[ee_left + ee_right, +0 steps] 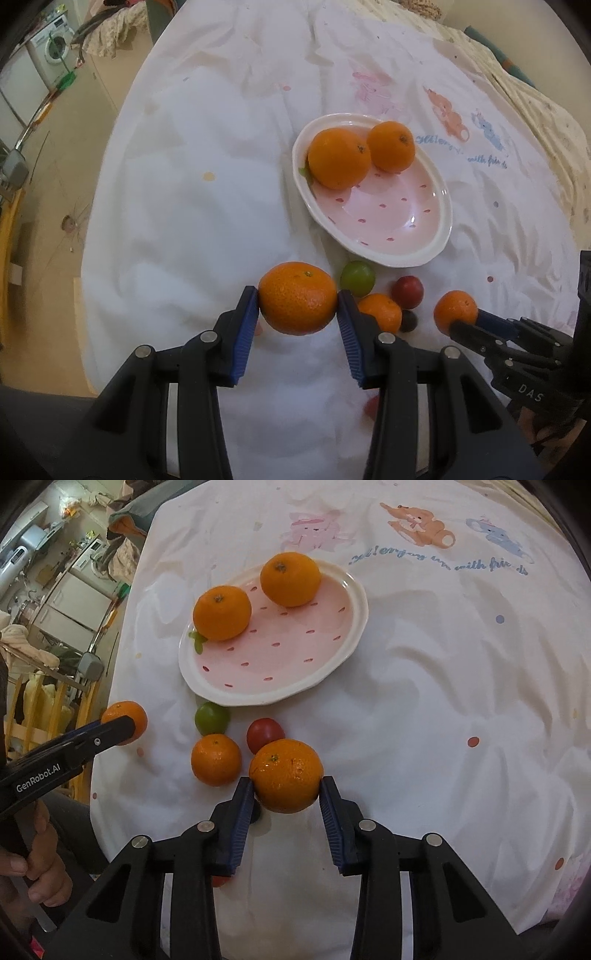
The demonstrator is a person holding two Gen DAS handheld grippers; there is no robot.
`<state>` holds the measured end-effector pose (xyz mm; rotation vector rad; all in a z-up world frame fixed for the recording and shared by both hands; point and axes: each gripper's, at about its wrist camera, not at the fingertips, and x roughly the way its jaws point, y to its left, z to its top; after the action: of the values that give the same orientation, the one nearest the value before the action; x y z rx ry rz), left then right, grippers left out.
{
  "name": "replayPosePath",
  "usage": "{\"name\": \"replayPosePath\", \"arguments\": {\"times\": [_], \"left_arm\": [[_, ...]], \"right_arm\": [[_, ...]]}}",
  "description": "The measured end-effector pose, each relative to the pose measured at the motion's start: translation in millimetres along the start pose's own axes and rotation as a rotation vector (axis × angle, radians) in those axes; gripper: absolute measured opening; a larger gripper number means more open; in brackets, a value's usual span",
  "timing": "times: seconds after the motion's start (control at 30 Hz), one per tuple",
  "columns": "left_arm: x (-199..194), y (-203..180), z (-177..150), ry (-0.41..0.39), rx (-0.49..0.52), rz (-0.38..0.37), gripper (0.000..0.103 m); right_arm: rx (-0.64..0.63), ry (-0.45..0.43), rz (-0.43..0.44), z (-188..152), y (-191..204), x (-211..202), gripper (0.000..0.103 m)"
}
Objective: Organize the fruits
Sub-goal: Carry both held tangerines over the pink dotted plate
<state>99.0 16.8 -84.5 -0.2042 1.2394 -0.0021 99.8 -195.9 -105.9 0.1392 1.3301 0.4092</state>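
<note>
A pink dotted plate [436, 243] [354, 620] lies on the white cloth and holds two oranges [339, 158] [221, 613]. My left gripper [297, 301] is shut on an orange [297, 297], which also shows in the right wrist view [127, 716]. My right gripper [286, 781] is shut on another orange [286, 775], seen in the left wrist view [455, 312] as well. On the cloth between them lie a loose orange [380, 311] [215, 759], a green fruit [357, 278] [211, 718], a red fruit [407, 291] [264, 733] and a dark small fruit [408, 320].
The white printed cloth [207, 229] [461, 686] covers a bed or table; its left edge drops to the floor [55, 166]. A washing machine [51, 48] and furniture stand far left. A small red fruit [370, 406] lies under the left gripper.
</note>
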Motion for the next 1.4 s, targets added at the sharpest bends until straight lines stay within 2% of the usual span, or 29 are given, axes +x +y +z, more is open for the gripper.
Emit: {"name": "replayPosePath", "arguments": {"times": [0.27,0.57,0.9,1.17,1.4], "left_arm": [[-5.7,-1.4,-0.4,-0.054,0.018,0.027,0.039],[-13.8,3.9,0.8,-0.118,0.021,0.069,0.039],[-53.5,15.8,17.2,-0.270,-0.024,0.090,0.039],[-80.5,7.0,36.6,-0.314,-0.002,0.085,0.039],[-89.3,-3.9,59.1,-0.348,0.012,0.067,0.039]], "right_arm": [[0.027,-0.047,0.013,8.3,-2.7,-7.9,0.038],[0.126,-0.148,0.052,14.4,-28.3,-43.7,0.038],[0.164,-0.365,0.063,17.6,-45.7,-100.7,0.038],[0.149,-0.510,0.098,36.3,-49.2,-130.9,0.038],[0.144,-0.522,0.144,60.2,-51.9,-129.3,0.038]]}}
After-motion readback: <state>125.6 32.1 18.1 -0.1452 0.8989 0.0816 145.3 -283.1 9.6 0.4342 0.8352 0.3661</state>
